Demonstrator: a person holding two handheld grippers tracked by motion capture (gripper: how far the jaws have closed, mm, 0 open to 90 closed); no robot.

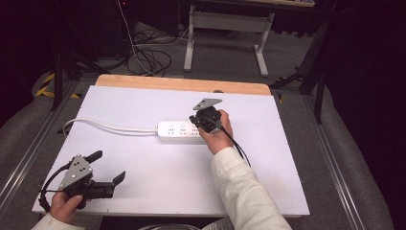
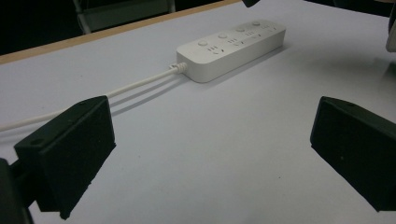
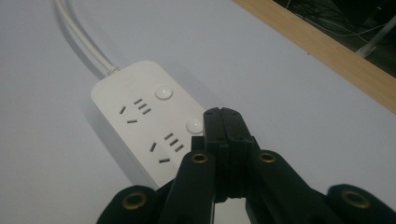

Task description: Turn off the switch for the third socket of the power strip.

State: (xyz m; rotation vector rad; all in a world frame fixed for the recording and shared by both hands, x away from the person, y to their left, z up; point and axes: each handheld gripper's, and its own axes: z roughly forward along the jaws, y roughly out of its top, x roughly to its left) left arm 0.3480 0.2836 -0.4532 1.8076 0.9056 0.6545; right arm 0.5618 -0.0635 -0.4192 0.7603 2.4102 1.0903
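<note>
A white power strip (image 1: 176, 130) lies at the middle of the white table (image 1: 158, 177), its white cord (image 1: 107, 126) running off to the left. My right gripper (image 1: 195, 119) is shut with nothing between its jaws. In the right gripper view its tip (image 3: 224, 117) hovers by the second round button (image 3: 193, 124) of the strip (image 3: 135, 116). My left gripper (image 1: 109, 166) rests open at the near left corner. In the left gripper view its wide-apart jaws (image 2: 210, 135) face the strip (image 2: 231, 46) and cord (image 2: 130, 86) from a distance.
A wooden strip (image 1: 182, 84) runs along the table's far edge. Beyond it stand white desk legs (image 1: 190, 43) and loose cables (image 1: 148, 60) on the floor. Metal rails (image 1: 28, 153) run along both sides of the table.
</note>
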